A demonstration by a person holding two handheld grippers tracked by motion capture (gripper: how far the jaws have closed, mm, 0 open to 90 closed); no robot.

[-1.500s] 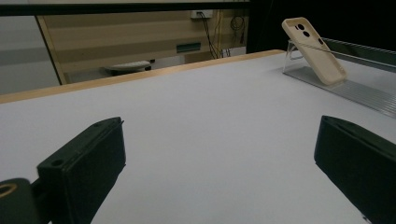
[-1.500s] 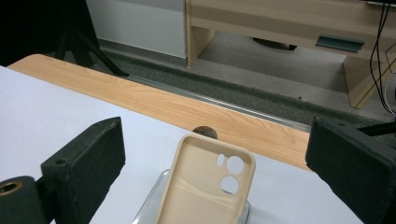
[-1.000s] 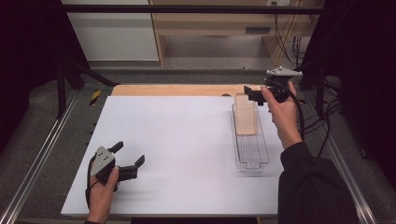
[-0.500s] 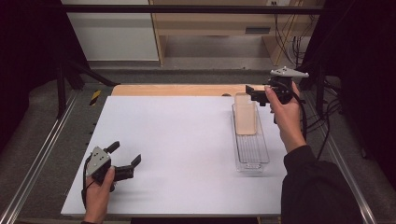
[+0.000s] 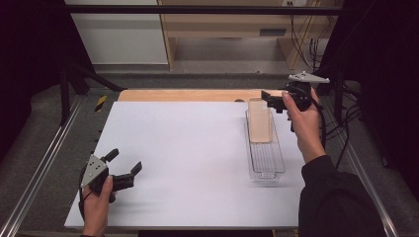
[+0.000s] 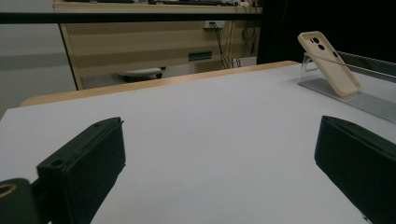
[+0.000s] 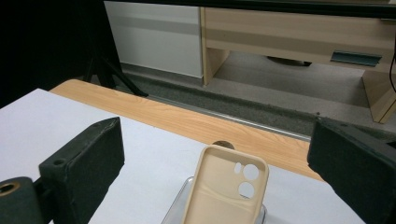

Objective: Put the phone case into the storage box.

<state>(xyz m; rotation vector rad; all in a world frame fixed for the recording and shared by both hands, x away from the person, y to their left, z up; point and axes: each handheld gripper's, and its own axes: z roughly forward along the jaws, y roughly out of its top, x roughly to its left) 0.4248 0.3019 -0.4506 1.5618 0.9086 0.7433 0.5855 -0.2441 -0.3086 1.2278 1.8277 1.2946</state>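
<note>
- High view: the right gripper is held up at the far right of the table, just beside the top end of the phone case. Its jaws are apart and point left toward the case.
- High view: the beige case leans in the far end of a clear tray, which lies lengthwise on the right part of the white tabletop. The near part of the tray holds nothing.
- High view: the left gripper sits low at the near left corner, held in the left hand, jaws spread, well apart from the tray.
- Left gripper view: the two black jaws stand wide apart with bare white table between them. The case shows far off at the upper right, tilted back against the end of the tray, its camera cut-outs near the top.
- Right gripper view: the jaws are wide open, one at each side, nothing between them. The case lies low in the middle, below and beyond the jaws, its hollow inner side facing up and two round cut-outs visible. Its top end rests on the tray's rim. Behind it runs the wooden table edge.
</note>
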